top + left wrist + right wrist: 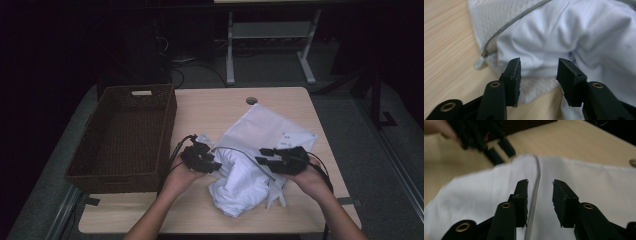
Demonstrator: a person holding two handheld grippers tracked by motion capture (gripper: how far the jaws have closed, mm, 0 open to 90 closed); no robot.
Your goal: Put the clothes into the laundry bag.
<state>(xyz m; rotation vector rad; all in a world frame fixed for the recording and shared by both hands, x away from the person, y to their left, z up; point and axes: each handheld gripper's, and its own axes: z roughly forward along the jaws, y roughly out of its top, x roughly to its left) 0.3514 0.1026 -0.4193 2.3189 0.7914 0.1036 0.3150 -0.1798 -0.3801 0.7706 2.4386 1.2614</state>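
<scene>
We note a wooden table (pixel 210 107) with a dark woven basket (pixel 170 125) on its left half; the basket's interior looks bare, though the dim light hides its floor detail. Right of the basket lies a white mesh bag (pixel 267 127), flat at its far end and bunched toward us, with a white garment (pixel 240 187) crumpled at the bag's near end. We cannot tell how much of the garment sits inside the bag. A grey drawstring (pixel 506 25) curves across the mesh and ends in a small pale tip on the bare wood. Our left gripper (pixel 200 157) is held just right of the basket's near corner, at the left edge of the cloth; in the left gripper view its jaws stand apart with a fold of the garment between them, not pinched. Our right gripper (pixel 280 159) hovers over the right side of the heap; in the right gripper view its jaws are also apart, straddling the cord line above the fabric, with the left gripper blurred beyond.
</scene>
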